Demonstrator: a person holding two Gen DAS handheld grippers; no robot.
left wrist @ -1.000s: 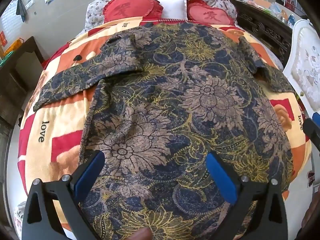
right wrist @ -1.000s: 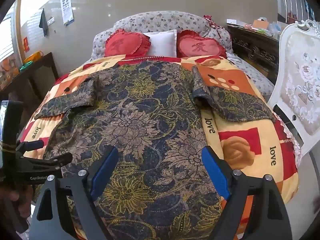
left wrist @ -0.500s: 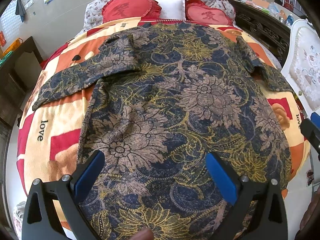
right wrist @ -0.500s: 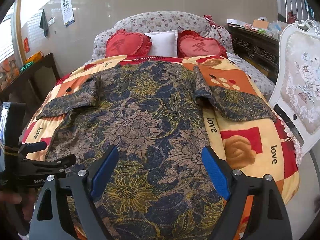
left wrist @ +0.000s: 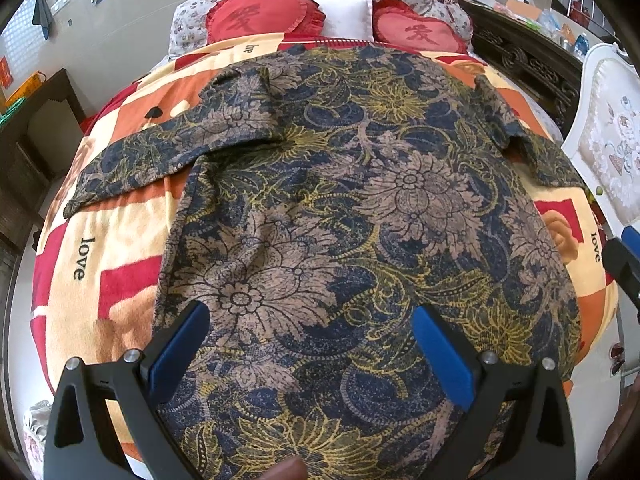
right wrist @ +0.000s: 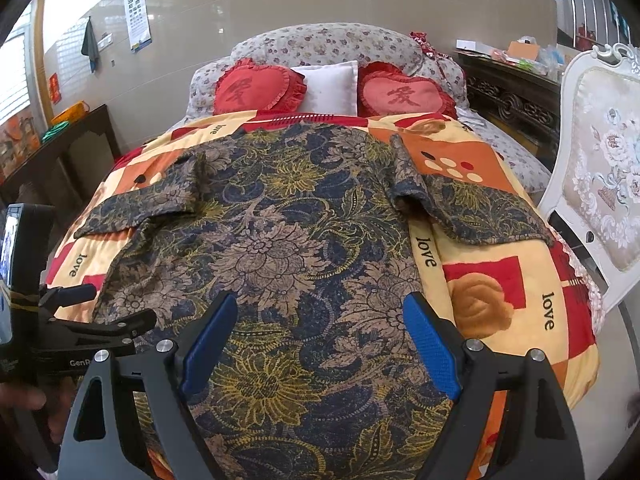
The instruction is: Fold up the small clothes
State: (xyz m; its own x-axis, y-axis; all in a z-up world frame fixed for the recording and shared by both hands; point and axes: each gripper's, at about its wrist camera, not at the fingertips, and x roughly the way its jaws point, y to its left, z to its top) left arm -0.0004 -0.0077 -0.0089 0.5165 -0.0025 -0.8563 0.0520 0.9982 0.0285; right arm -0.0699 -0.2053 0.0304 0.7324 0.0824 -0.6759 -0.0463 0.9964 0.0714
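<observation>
A dark floral shirt (left wrist: 340, 208) in navy, tan and yellow lies spread flat on the bed, hem toward me, collar toward the pillows. Its left sleeve (left wrist: 160, 152) and right sleeve (right wrist: 480, 212) stretch out sideways. It also shows in the right wrist view (right wrist: 288, 248). My left gripper (left wrist: 310, 344) is open and empty, hovering above the hem on the shirt's left half. My right gripper (right wrist: 318, 340) is open and empty above the hem further right. The left gripper's body (right wrist: 72, 328) shows at the left of the right wrist view.
The bed carries an orange, red and cream "love" blanket (right wrist: 520, 280). Two red heart cushions (right wrist: 256, 90) and a white pillow (right wrist: 330, 86) sit at the head. A white ornate chair (right wrist: 600, 184) stands to the right, a dark sideboard (right wrist: 516, 96) behind it, a dark table (right wrist: 52, 152) left.
Both grippers have drawn slightly back and up, so the shirt sits a little lower in both views. Both stay open. The shirt has not moved.
</observation>
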